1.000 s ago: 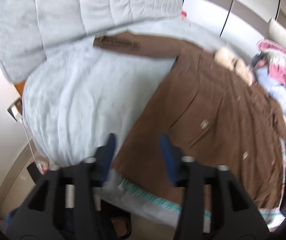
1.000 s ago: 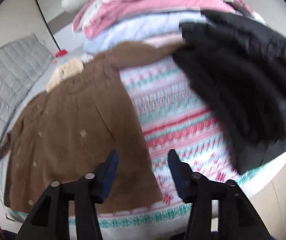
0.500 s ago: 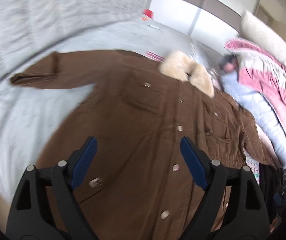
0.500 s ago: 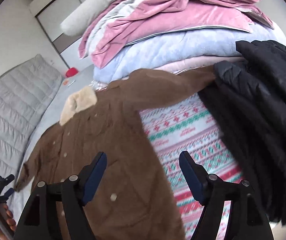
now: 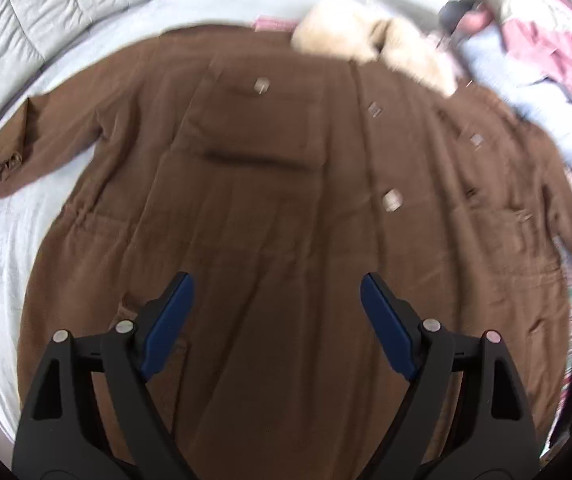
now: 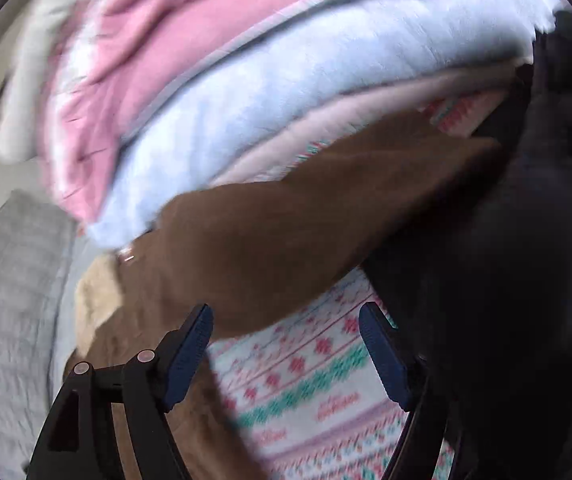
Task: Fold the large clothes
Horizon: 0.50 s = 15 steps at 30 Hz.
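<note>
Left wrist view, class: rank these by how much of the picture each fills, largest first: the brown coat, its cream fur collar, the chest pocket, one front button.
1. Brown coat, most of the frame.
2. Chest pocket.
3. Fur collar: close to the pocket and blurred, so this pair is unsure.
4. Front button, smallest.

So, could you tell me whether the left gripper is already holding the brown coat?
No, the left gripper is open above the brown coat, with nothing between its fingers.
</note>
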Each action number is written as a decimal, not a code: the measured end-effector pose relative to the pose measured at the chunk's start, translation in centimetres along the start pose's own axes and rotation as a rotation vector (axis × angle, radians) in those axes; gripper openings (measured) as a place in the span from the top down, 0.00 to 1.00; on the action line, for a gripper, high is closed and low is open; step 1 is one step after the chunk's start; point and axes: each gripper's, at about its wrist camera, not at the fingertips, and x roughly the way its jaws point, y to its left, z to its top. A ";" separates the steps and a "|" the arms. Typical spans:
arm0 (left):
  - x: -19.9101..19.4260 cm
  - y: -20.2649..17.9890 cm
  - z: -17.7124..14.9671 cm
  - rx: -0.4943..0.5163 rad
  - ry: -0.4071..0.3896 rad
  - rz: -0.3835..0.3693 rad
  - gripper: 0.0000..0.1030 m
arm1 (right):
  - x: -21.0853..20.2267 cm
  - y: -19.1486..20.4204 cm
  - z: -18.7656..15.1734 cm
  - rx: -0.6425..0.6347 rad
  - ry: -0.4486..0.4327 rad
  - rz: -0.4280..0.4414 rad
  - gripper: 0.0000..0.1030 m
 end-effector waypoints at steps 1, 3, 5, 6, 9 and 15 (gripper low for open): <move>0.4 0.4 0.0 -0.009 0.016 0.001 0.17 | 1.3 -0.4 0.4 0.030 -0.011 -0.020 0.26; 1.0 1.3 0.3 -0.040 0.040 -0.004 0.17 | 2.7 -0.9 0.5 0.062 -0.056 -0.036 0.26; 0.9 1.6 0.5 -0.061 0.034 -0.012 0.17 | 3.0 -0.5 0.7 0.052 -0.133 -0.043 0.30; 0.8 1.7 0.6 -0.065 0.024 -0.010 0.17 | 2.8 0.0 0.9 0.028 -0.162 -0.052 0.44; 0.8 1.9 0.8 -0.054 0.015 0.014 0.17 | 1.8 1.3 1.8 -0.002 -0.209 -0.064 0.93; 1.0 3.2 1.4 -0.101 0.026 0.003 0.17 | -2.9 3.1 2.7 -0.012 -0.386 -0.076 0.95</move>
